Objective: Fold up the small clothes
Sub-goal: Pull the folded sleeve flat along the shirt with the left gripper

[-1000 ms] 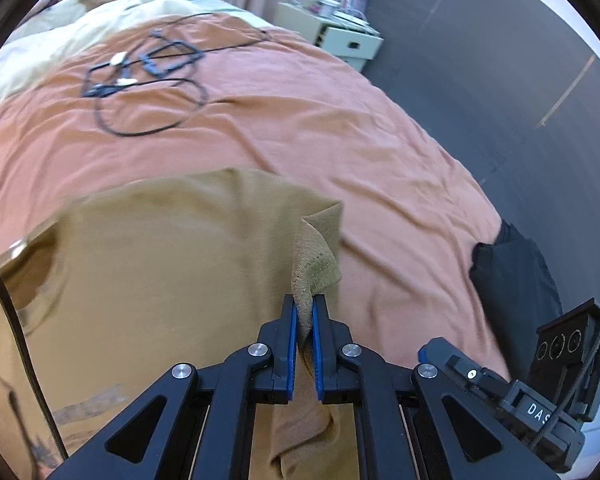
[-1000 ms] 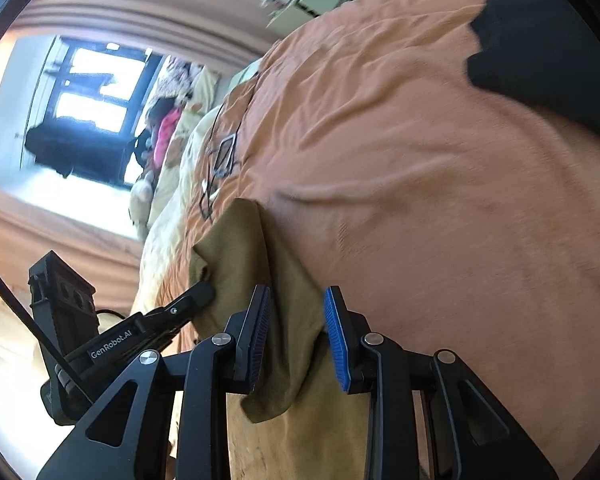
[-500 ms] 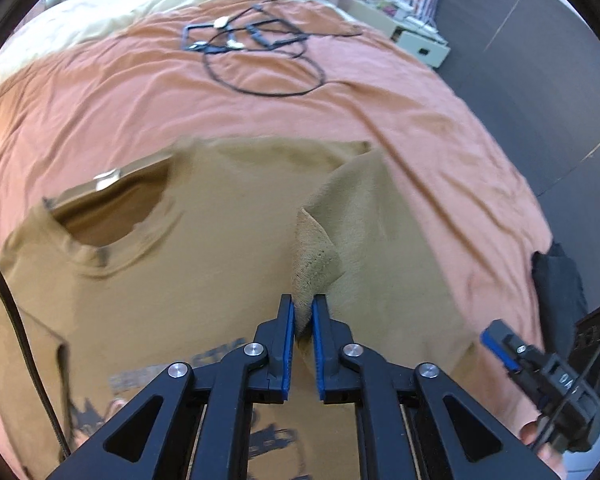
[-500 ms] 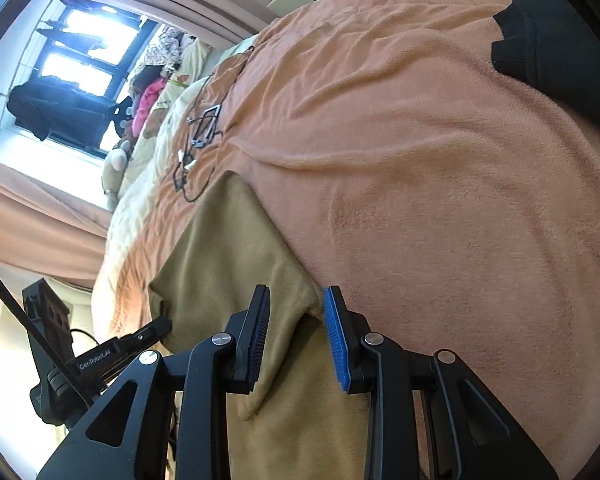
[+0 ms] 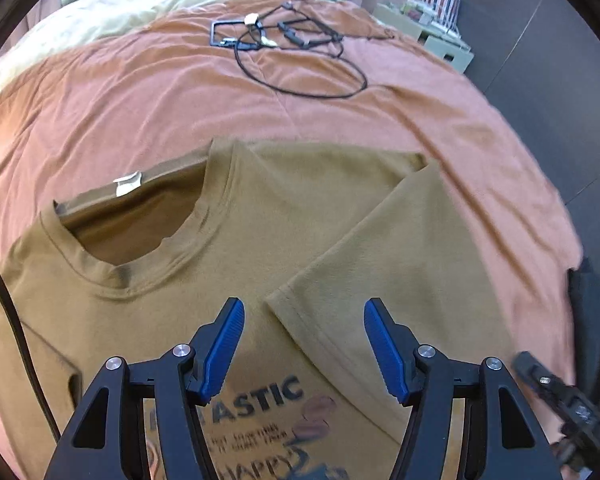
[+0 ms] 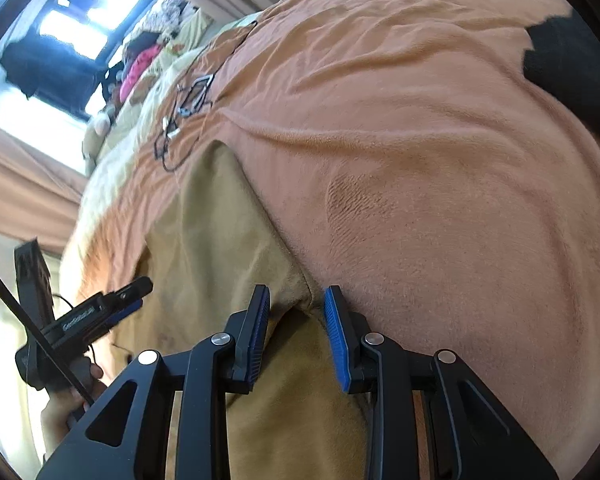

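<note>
Left gripper (image 5: 304, 344), jaws opening, hovers released over the tan T-shirt's (image 5: 204, 272) folded sleeve (image 5: 392, 256); right gripper (image 6: 296, 336) pinches a fabric fold on the near orange bedspread (image 6: 440, 160)

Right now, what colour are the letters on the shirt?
Dark navy letters on the tan shirt, best seen in the left wrist view.

The left wrist camera is looking steeply down along its fingers (image 5: 224, 340), close over the shirt (image 5: 220, 264) on the bed (image 5: 140, 92), facing toward the cables (image 5: 300, 60) and the far wall. The right wrist camera is sitting lower and rolled, looking along the bed (image 6: 440, 160) toward the window (image 6: 80, 20) from the shirt's (image 6: 208, 216) edge. Both are taking in the shirt, the cables (image 6: 180, 120) and the dark cloth (image 6: 568, 56); the right view is also catching the left gripper (image 6: 128, 298).
</note>
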{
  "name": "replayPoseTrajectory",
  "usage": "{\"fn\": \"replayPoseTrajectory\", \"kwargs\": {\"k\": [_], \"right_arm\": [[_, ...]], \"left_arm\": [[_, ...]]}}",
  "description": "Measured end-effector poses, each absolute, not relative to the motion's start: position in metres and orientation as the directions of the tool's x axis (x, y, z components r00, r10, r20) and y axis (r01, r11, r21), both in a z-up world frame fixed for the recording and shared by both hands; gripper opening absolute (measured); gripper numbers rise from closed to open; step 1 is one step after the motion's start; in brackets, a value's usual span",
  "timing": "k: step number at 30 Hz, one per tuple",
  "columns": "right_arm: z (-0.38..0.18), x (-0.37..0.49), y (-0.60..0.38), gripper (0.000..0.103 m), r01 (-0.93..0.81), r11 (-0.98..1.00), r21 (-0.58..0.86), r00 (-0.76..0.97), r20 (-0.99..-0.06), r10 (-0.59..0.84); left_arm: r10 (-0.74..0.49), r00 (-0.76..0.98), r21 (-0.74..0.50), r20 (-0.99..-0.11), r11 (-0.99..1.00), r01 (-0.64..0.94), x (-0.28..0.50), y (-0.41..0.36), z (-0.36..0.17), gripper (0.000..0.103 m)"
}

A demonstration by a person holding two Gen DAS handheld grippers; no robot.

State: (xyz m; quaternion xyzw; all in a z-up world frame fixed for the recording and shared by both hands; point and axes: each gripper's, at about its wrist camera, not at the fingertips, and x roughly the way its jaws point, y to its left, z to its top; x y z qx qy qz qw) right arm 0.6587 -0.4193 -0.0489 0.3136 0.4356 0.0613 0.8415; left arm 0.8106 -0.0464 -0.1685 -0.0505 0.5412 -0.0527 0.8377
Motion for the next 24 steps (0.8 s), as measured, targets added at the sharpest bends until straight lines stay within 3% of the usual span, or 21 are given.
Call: {"fn": "replayPoseTrajectory", "kwargs": {"k": [1, 3, 4, 6, 7, 8, 17, 24], "right_arm": [[-0.048, 0.660, -0.418, 0.026, 0.166, 0.806, 0.569, 0.613, -0.699, 0.367], [-0.047, 0.662, -0.414, 0.026, 0.158, 0.823, 0.546, 0.612, -0.708, 0.353], [-0.046, 0.664, -0.412, 0.026, 0.154, 0.832, 0.534, 0.611, -0.713, 0.344], [-0.045, 0.664, -0.405, 0.023, 0.153, 0.856, 0.494, 0.607, -0.730, 0.313], [-0.044, 0.663, -0.402, 0.023, 0.154, 0.863, 0.481, 0.607, -0.735, 0.301], [-0.044, 0.663, -0.401, 0.023, 0.155, 0.866, 0.475, 0.607, -0.738, 0.296], [-0.031, 0.652, -0.404, 0.024, 0.203, 0.844, 0.497, 0.618, -0.734, 0.284], [-0.015, 0.643, -0.385, 0.024, 0.125, 0.837, 0.533, 0.684, -0.657, 0.316]], "left_arm": [[-0.135, 0.403, -0.134, -0.905, 0.991, 0.032, 0.813, -0.046, -0.174, 0.064], [-0.136, 0.391, -0.135, -0.910, 0.990, 0.029, 0.816, -0.045, -0.186, 0.051], [-0.132, 0.378, -0.130, -0.917, 0.991, 0.031, 0.818, -0.044, -0.193, 0.034], [-0.119, 0.397, -0.110, -0.910, 0.993, 0.046, 0.815, -0.043, -0.194, 0.025], [-0.114, 0.401, -0.101, -0.909, 0.993, 0.053, 0.815, -0.043, -0.193, 0.010], [-0.111, 0.399, -0.097, -0.910, 0.994, 0.055, 0.815, -0.041, -0.192, 0.006], [-0.017, 0.398, -0.020, -0.917, 1.000, -0.003, 0.810, -0.025, -0.185, 0.007], [-0.116, 0.406, -0.132, -0.907, 0.991, -0.012, 0.797, -0.009, -0.170, 0.009]]}}
